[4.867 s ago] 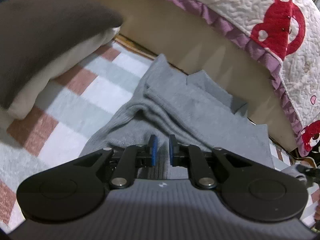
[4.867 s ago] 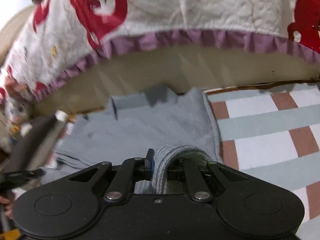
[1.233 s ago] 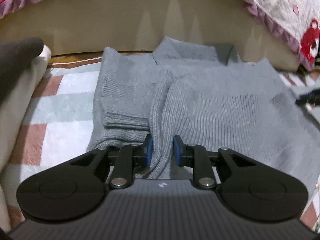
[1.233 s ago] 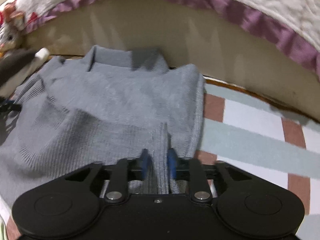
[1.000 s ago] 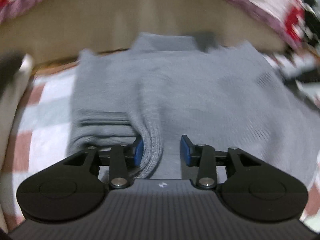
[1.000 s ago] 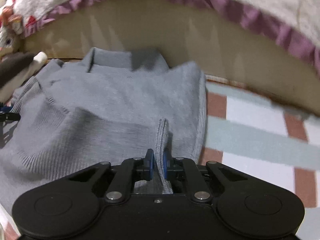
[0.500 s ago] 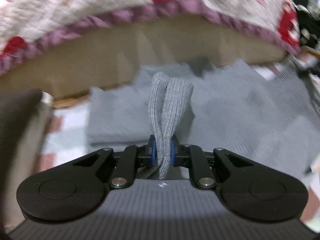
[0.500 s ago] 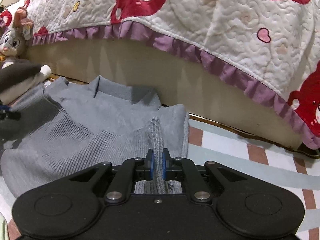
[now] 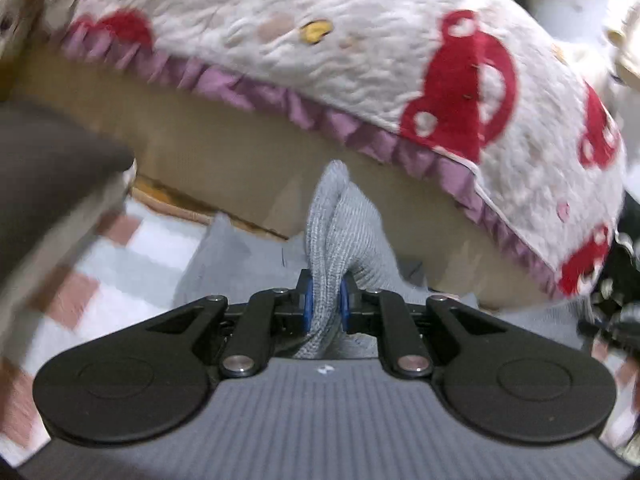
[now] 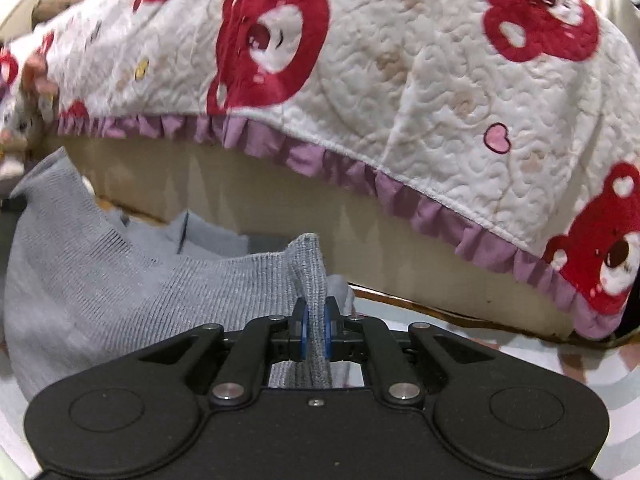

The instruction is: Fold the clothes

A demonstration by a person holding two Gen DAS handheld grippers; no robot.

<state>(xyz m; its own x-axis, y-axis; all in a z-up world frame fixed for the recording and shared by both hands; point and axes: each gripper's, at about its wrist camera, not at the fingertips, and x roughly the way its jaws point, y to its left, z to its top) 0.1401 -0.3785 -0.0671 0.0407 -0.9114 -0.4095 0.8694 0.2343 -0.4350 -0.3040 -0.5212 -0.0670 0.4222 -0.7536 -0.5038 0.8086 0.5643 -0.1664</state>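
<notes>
A grey knitted sweater (image 10: 100,280) lies on a checked mat in front of a bed, its near hem lifted off the mat. My left gripper (image 9: 324,304) is shut on a bunched fold of the sweater (image 9: 340,224), which rises above the blue pads. In the right wrist view my right gripper (image 10: 315,330) is shut on another fold of the same hem, and the knit stretches away to the left and upward from it. The collar end still rests on the mat near the bed base.
A quilt (image 10: 400,80) with red bear prints and a purple frill hangs over the beige bed base (image 9: 240,160) straight ahead. A dark and cream cushion (image 9: 48,168) sits at the left. The pink, white and pale-green checked mat (image 9: 132,256) covers the floor.
Both grippers have risen with the sweater's hem in them, pulling it up off the mat. The left gripper went from open around the fold to shut on it and has rolled.
</notes>
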